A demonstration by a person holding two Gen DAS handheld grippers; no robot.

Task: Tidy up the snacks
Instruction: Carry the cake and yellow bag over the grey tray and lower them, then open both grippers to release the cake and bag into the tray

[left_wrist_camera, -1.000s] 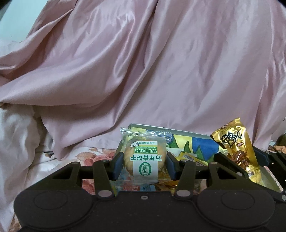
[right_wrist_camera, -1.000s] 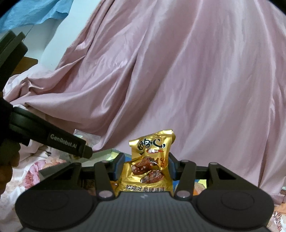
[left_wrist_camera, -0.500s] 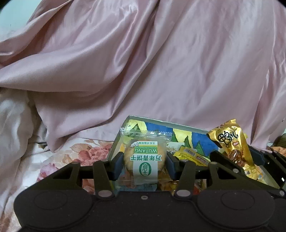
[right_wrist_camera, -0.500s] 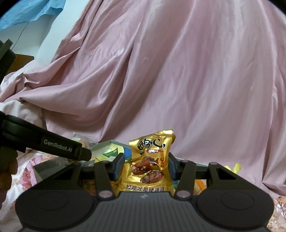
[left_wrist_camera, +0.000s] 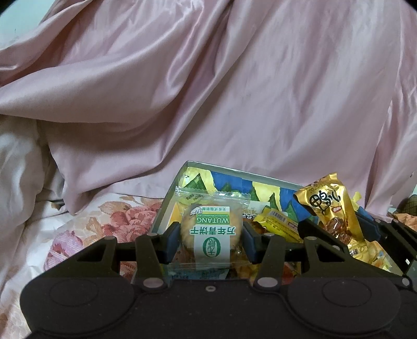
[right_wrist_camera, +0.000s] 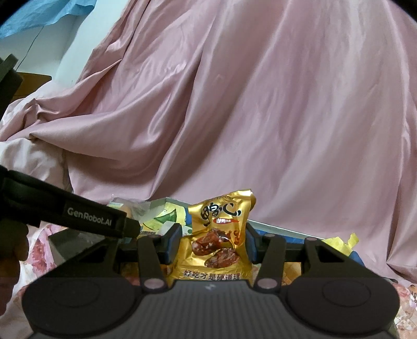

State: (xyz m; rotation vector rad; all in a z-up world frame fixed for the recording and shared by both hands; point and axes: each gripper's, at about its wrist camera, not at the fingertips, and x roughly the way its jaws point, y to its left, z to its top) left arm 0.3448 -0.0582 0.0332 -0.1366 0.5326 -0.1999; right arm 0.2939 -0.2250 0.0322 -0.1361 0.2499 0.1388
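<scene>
Left gripper (left_wrist_camera: 211, 241) nearest the left wrist lens, its blue-padded fingers (left_wrist_camera: 172, 242) closed on a clear-wrapped round biscuit packet (left_wrist_camera: 211, 232) with a green and white label, printed side facing the camera upside down; pads pressed both sides of the packet, which stood upright between them. Right gripper (right_wrist_camera: 212, 243) likewise closed, fingers (right_wrist_camera: 174, 243) pinching a gold foil snack pouch (right_wrist_camera: 217, 234) upright, crimped top edge crumpled and leaning right. In the left wrist view the same gold pouch showed at right, held in the other gripper's black frame. Just beyond both grippers sat an open box (left_wrist_camera: 234, 180) with a grey rim and a blue, yellow and green printed lining, resting on the bed's floral cover (left_wrist_camera: 104, 221). Inside the box lay loose wrapped snacks, among them a yellow packet (left_wrist_camera: 280, 225); the rest too jumbled to tell apart. Both held packets hung over or just in front of the box's near edge; which, could not be told. In the right wrist view the left gripper's black arm crossed from the left edge, and a hand showed dimly at lower left. Behind the box, a heaped pink satin sheet (left_wrist_camera: 234, 91) filled the far side of the bed. Pale wall and a blue cloth (right_wrist_camera: 39, 15) showed at the upper left corner.
</scene>
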